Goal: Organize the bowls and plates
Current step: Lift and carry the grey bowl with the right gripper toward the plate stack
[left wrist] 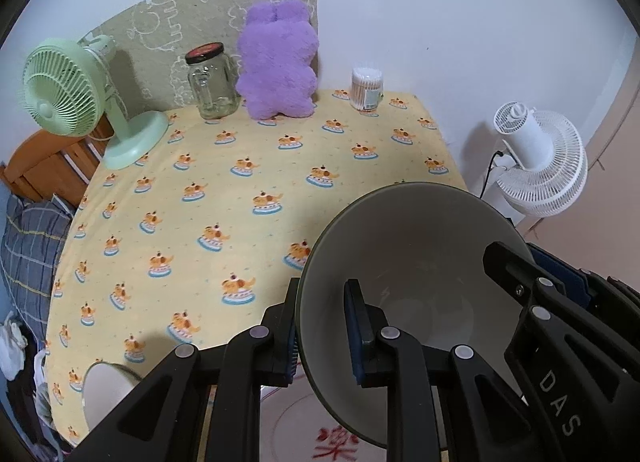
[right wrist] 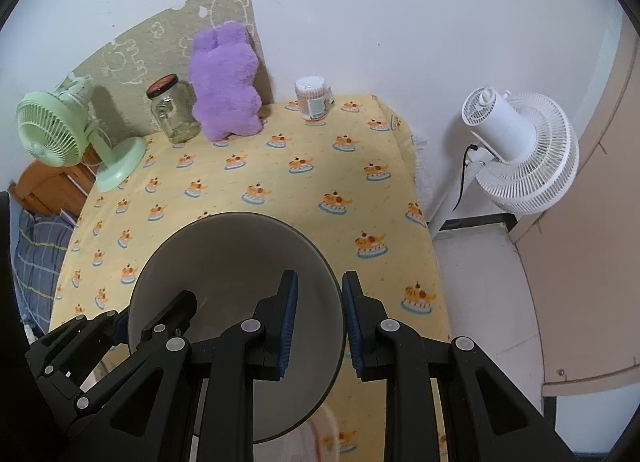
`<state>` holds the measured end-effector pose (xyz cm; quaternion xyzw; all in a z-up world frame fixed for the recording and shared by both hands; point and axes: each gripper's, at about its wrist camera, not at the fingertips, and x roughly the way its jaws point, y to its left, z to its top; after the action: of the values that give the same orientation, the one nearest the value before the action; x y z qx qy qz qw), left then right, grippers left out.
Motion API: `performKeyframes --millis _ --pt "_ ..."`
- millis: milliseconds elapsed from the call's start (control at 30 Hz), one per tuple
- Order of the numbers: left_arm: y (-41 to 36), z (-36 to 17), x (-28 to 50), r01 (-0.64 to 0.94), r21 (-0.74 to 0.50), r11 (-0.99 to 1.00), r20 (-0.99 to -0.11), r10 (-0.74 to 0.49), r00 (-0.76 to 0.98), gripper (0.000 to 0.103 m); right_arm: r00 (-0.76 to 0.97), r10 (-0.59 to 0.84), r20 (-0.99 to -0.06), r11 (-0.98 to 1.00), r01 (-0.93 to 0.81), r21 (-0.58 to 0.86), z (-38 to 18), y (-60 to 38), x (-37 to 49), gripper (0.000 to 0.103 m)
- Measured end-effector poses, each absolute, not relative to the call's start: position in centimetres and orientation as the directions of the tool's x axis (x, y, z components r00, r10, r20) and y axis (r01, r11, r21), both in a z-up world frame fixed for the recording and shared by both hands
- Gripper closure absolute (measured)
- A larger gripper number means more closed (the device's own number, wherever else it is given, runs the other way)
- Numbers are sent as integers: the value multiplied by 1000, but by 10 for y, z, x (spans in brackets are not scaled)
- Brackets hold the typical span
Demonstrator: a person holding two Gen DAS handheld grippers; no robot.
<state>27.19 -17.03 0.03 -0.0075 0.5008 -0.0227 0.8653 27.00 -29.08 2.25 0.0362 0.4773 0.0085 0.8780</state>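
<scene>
A grey bowl [left wrist: 408, 254] [right wrist: 232, 262] hangs tilted above the near part of the yellow patterned tablecloth [left wrist: 240, 190] [right wrist: 320, 166], held from both sides. My left gripper [left wrist: 324, 318] is shut on its left rim, one blue pad inside and one outside. My right gripper [right wrist: 320, 302] is shut on the opposite rim in the same way, and it also shows in the left wrist view as the right gripper [left wrist: 532, 266]. Under the bowl lies a pale plate [left wrist: 304, 434] with a red character. A white bowl [left wrist: 106, 390] sits at the near left.
Along the back wall stand a green desk fan [left wrist: 68, 90], a glass jar [left wrist: 210, 82], a purple plush toy [left wrist: 280, 62] and a tub of cotton swabs [left wrist: 366, 88]. A white floor fan [right wrist: 520, 150] stands right of the table. Wooden furniture [left wrist: 44, 166] is at the left.
</scene>
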Motion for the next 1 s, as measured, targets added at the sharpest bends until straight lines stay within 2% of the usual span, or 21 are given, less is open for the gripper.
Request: performKeyframes --millis 500,1000 --pt "-97 19 221 102 -29 994 -859 -77 506 85 561 17 -827 997 58 60 41 -211 211 77" --pt "-27 9 191 150 -12 989 -867 -85 491 85 553 10 -833 997 64 54 33 -137 177 77"
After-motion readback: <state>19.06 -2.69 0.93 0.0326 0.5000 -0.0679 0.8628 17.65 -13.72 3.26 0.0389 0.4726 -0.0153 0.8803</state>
